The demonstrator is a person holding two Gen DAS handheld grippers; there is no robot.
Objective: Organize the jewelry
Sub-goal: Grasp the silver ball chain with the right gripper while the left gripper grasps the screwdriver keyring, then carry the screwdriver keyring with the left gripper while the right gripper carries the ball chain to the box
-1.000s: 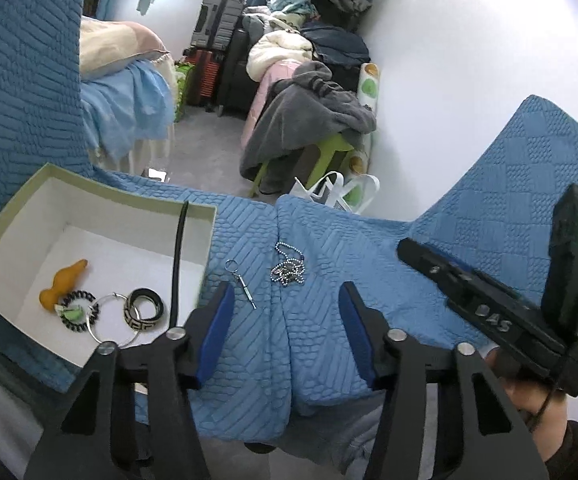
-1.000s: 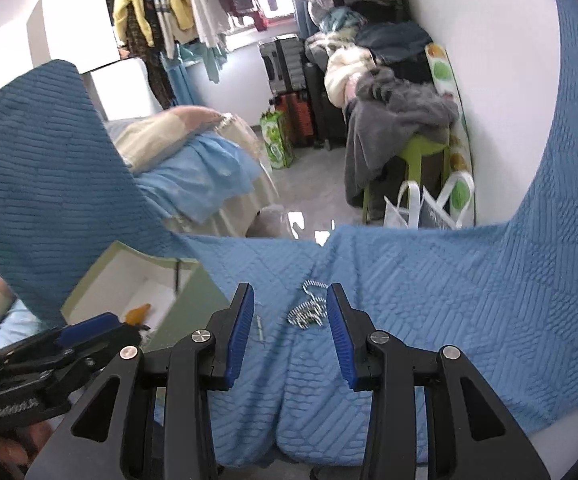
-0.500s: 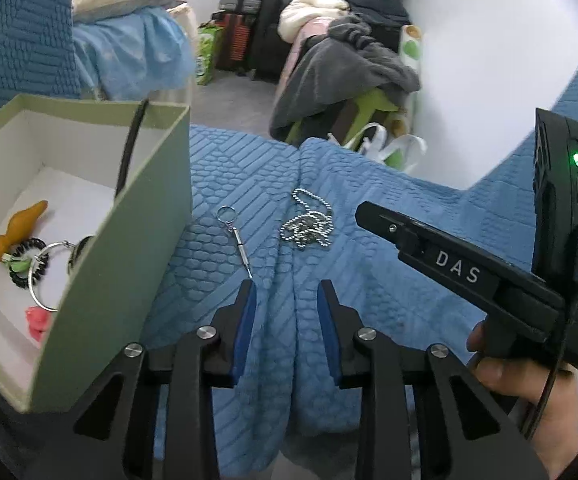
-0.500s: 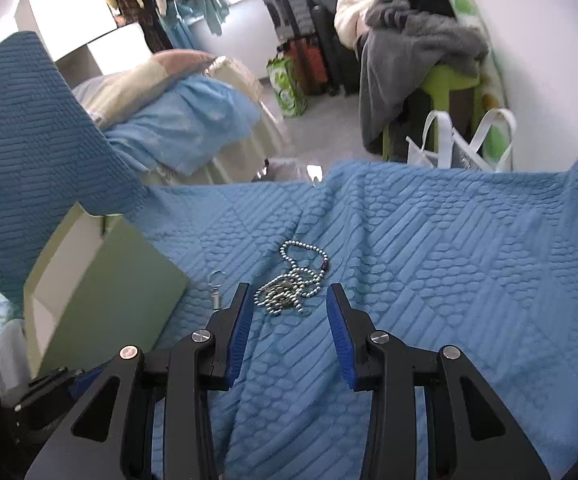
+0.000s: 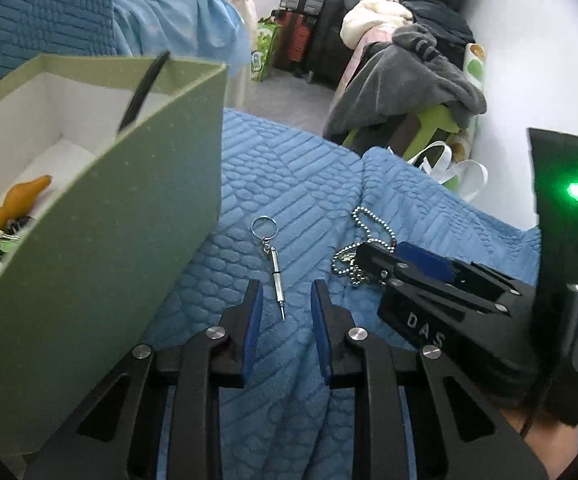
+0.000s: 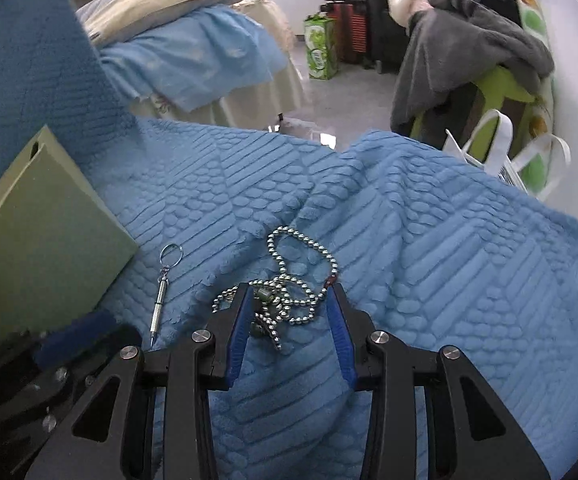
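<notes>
The left gripper point(image 5: 285, 300) has its jaws closing, not yet touching the keyring screwdriver point(image 5: 275, 268), whose tip lies between them on the blue blanket point(image 5: 289, 168). The right gripper point(image 6: 289, 312) has its jaws apart, straddling the ball chain point(image 6: 289, 276) without pressing it. The green box point(image 5: 101, 216) stands just left.

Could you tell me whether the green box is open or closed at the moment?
Open. The box has no lid on, and its white inside shows, with an orange piece and other small items on its floor.
</notes>
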